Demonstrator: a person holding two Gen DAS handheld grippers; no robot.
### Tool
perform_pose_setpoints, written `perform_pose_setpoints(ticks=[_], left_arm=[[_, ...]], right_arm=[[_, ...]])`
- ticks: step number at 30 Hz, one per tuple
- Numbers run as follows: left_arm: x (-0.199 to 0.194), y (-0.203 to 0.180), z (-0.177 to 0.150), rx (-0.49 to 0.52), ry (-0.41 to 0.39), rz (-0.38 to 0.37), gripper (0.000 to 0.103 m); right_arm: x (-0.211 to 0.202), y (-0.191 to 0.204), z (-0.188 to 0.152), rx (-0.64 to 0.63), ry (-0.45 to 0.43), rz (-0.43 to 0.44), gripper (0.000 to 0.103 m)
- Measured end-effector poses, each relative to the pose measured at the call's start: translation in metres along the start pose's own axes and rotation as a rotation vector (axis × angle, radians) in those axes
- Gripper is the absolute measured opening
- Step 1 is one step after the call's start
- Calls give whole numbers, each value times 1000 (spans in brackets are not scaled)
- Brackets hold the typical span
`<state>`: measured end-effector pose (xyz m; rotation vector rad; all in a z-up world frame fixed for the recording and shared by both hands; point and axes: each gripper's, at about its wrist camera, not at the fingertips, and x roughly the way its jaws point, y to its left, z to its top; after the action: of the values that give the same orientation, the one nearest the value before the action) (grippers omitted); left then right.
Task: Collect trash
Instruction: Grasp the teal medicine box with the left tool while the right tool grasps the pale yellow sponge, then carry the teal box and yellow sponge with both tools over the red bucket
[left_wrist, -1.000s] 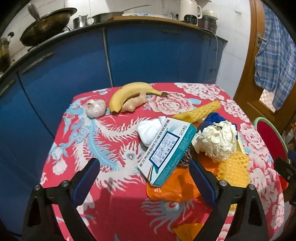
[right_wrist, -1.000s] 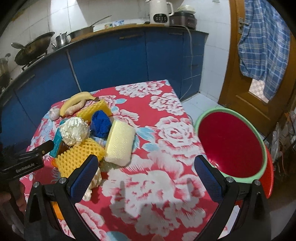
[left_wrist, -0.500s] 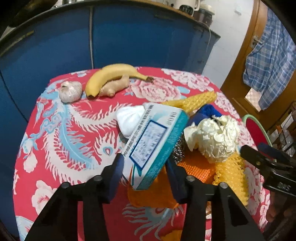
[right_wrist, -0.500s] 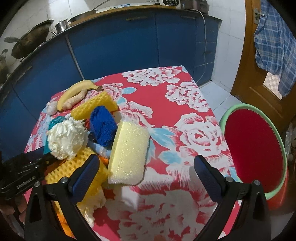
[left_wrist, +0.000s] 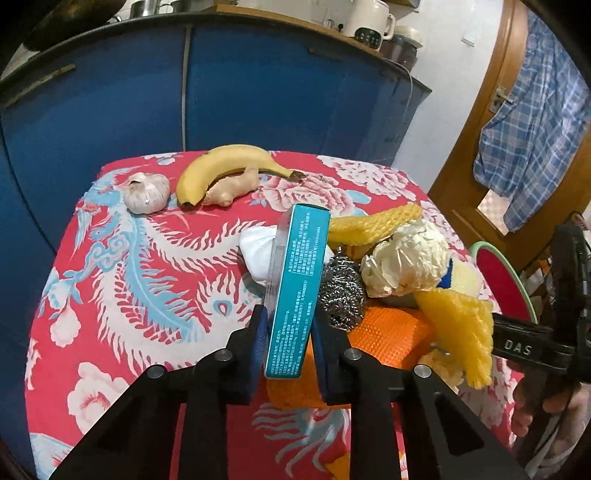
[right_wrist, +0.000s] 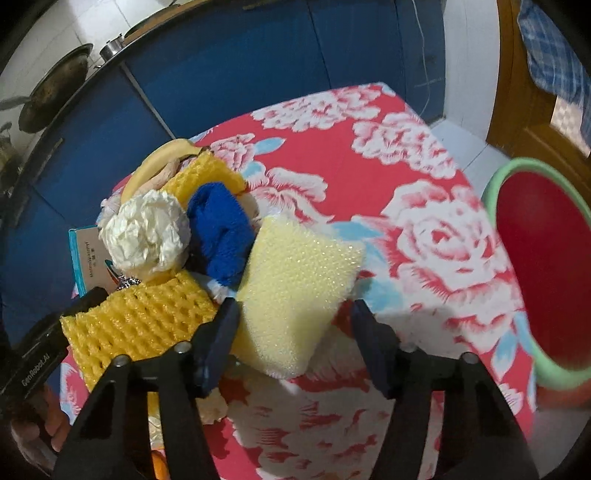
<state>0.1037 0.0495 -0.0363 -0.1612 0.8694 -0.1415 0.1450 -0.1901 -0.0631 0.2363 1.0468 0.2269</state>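
A teal medicine box (left_wrist: 295, 280) stands tipped on its long edge, lifted at the near end. My left gripper (left_wrist: 290, 317) is closing on it, and both blue pads press its sides. Beside it lie a steel scourer (left_wrist: 341, 291), a crumpled white paper ball (left_wrist: 406, 262), yellow foam netting (left_wrist: 458, 328) and an orange net (left_wrist: 388, 332). In the right wrist view a pale yellow sponge (right_wrist: 295, 295) lies between the closing jaws of my right gripper (right_wrist: 295, 308). The left pad is at its edge; the right pad stands apart from it. A blue cloth (right_wrist: 218, 236) lies behind the sponge.
A banana (left_wrist: 221, 162), ginger (left_wrist: 232, 186) and garlic (left_wrist: 146, 192) lie at the far side of the red flowered tablecloth (left_wrist: 129, 277). A red basin with a green rim (right_wrist: 495, 192) sits below the table's right edge. Blue cabinets stand behind.
My left jaws have closed from wide open onto the box, which turned from flat up onto its edge. My right gripper came down over the sponge and its jaws narrowed.
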Motion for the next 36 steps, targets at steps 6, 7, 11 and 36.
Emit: perform_pose_setpoints(ticks=[6, 7, 11, 36], left_arm=[[-17, -1, 1, -5, -34, -21, 18], [-21, -2, 1, -1, -42, -23, 18], [-34, -8, 2, 18, -71, -37, 18], [-94, -85, 16, 133, -149, -165, 18]], right_arm=[[-5, -3, -4, 25, 3, 43, 46], [-8, -3, -5, 23, -4, 47, 42], [-25, -1, -9, -8, -49, 46, 32], [-153, -14, -23, -92, -311, 2, 25]])
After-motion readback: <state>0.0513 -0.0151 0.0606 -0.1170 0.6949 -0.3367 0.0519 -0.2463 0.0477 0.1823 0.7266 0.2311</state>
